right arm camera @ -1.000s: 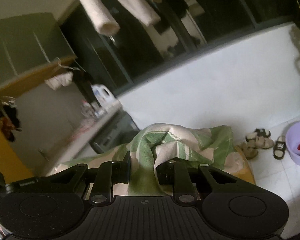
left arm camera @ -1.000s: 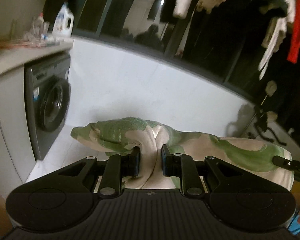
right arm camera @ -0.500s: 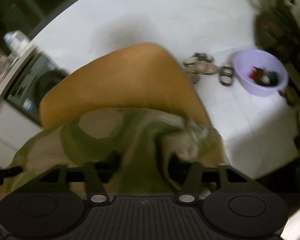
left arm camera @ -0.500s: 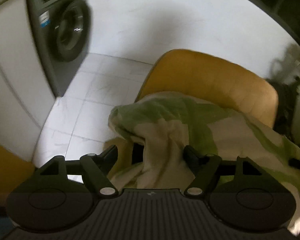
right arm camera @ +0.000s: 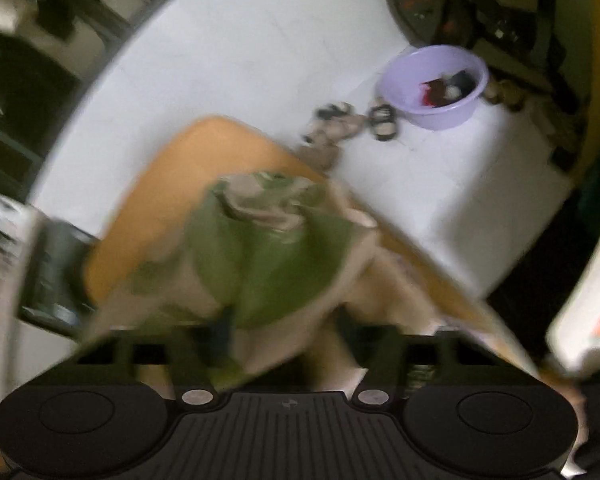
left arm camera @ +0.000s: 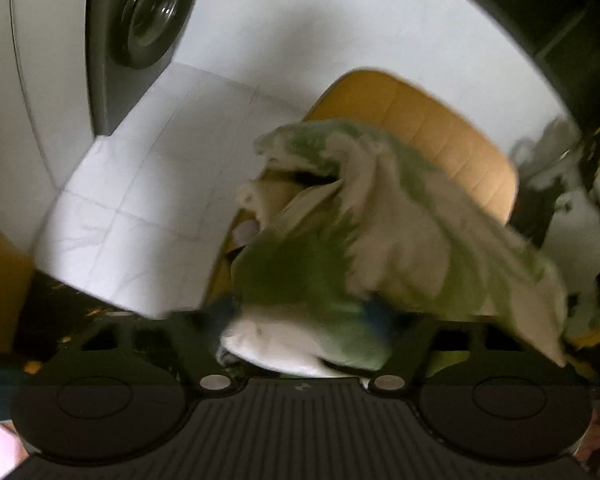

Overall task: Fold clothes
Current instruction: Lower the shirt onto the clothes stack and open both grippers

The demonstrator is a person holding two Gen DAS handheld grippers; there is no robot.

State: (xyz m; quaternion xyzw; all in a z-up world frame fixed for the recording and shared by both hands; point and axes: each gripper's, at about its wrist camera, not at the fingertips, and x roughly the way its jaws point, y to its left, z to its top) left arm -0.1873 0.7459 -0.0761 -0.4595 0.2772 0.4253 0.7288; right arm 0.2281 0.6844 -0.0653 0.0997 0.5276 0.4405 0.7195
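Garment: a green-and-cream cloth [left arm camera: 384,240] is being held bunched over the mustard-yellow chair seat [left arm camera: 440,132], with most of it hanging near the seat's front edge.
Left tool [left arm camera: 300,320]: its jaws are closing, with a wad of the cloth lying between them; whether the pads are already pressing on it is being hidden by blur.
Right tool [right arm camera: 284,328]: its jaws are closing too, with cloth between them; the grip itself cannot be told from the smeared picture.
Fold state: no flat layer or clean crease is being shown; the cloth is still crumpled.
Progress: judged early, as the piece is only being brought to the chair seat.
Left to do: spreading, folding and smoothing are all judged outstanding.
Surroundings: a washing machine [left arm camera: 140,36] and a lilac basin [right arm camera: 436,88] are being left on the floor, well apart.
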